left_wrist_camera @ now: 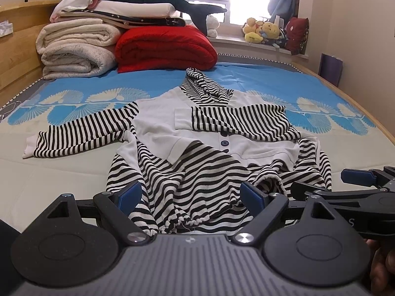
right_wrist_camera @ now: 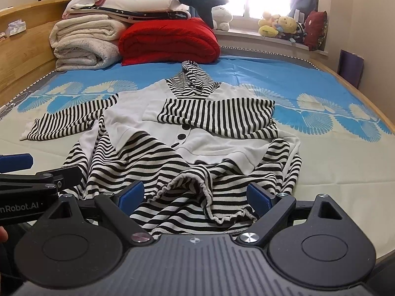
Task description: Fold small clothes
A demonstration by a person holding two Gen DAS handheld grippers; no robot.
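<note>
Striped hooded garment (left_wrist_camera: 197,133) lies flat on bed (left_wrist_camera: 74,177), one sleeve folded across chest, other out to the side. Left gripper (left_wrist_camera: 191,196) and right gripper (right_wrist_camera: 195,194) low, side by side at near hem, jaws spread, hem cloth between, not pinched. Folded blankets (left_wrist_camera: 74,46) at headboard.
</note>
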